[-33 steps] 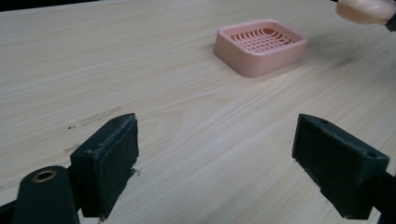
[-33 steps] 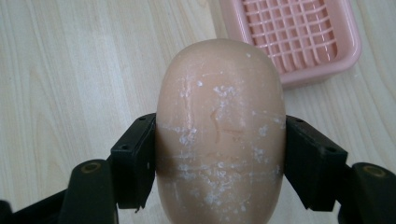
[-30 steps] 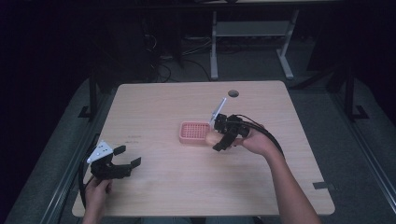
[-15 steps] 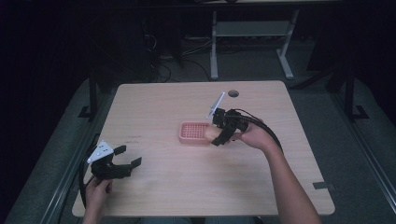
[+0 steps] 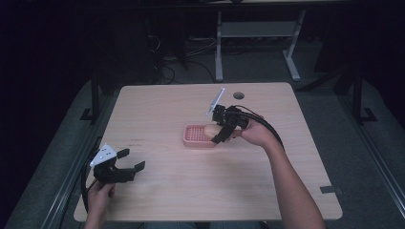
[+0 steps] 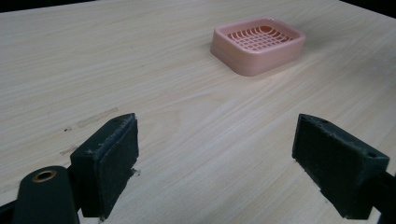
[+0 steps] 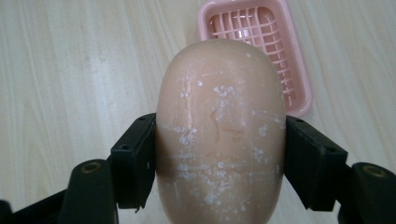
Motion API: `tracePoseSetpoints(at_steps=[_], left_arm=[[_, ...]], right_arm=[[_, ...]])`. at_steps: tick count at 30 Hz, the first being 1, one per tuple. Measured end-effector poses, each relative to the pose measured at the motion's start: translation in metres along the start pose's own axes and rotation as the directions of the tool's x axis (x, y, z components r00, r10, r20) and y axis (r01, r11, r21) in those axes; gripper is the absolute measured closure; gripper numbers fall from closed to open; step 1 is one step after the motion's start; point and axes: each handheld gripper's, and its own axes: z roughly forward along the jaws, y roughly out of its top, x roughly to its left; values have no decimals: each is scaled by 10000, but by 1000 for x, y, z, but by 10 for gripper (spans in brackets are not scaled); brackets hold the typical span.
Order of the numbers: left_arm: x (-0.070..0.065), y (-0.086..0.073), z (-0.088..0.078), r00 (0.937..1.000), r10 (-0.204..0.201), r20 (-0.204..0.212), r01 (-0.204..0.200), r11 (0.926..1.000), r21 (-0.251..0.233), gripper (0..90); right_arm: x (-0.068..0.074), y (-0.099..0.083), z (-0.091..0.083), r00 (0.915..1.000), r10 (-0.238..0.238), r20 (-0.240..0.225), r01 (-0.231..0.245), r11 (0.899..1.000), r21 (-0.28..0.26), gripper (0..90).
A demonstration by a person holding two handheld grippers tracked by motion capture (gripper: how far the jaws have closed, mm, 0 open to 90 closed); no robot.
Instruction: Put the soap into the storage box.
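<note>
- The right gripper (image 5: 220, 135) clamps a peach-coloured soap bar (image 7: 220, 135), one black jaw pressed against each long side of the bar.
- In the right gripper view, the rounded far end of the soap bar extends beyond the jaw tips and overlaps the near edge of the pink soap dish (image 7: 280, 51).
- The soap bar surface carries white flecks and faint scratches.
- In the high view, the right gripper sits at the right end of the soap dish (image 5: 193, 136), with the soap bar (image 5: 210, 129) above the dish's right portion. Whether the bar touches the dish cannot be determined.
- The soap dish is rectangular with rounded corners and a grid floor.
- The left gripper (image 5: 128, 162) rests near the front left corner of the wooden table (image 5: 162, 105), held by the left hand (image 5: 98, 195).
- The left gripper's jaws stand wide apart with nothing between them.
- In the left gripper view, the soap dish (image 6: 258, 44) lies well ahead of the left gripper's jaws, slightly right of centre.
</note>
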Motion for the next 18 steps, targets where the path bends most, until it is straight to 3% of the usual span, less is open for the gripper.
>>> tracePoseSetpoints(at_steps=[18], left_arm=[[0,0,-1,10000,4,5,-4,10000,0,143]], right_arm=[[-11,26,6,9998,-152,-86,151,9998,-128,319]])
